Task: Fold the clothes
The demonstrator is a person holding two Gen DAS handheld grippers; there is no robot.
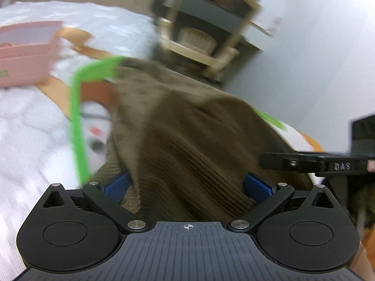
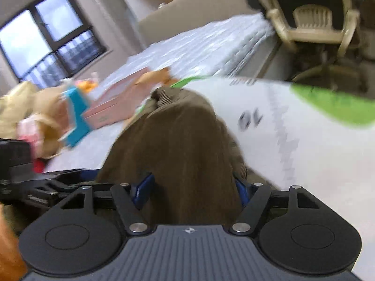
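Ribbed brown knit garment bunches thickly between the blue pads of the left tongs and the right tongs, each clamped on it. It drapes over a green-edged white sheet on the quilted white bed.

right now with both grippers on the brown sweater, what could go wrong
The brown sweater bunches thickly between the left gripper and the right gripper; an uneven pull might twist the fold. It hangs over the white and green garment, which could get dragged along. The pink box sits close on the bed, so a swinging sweater might knock it.
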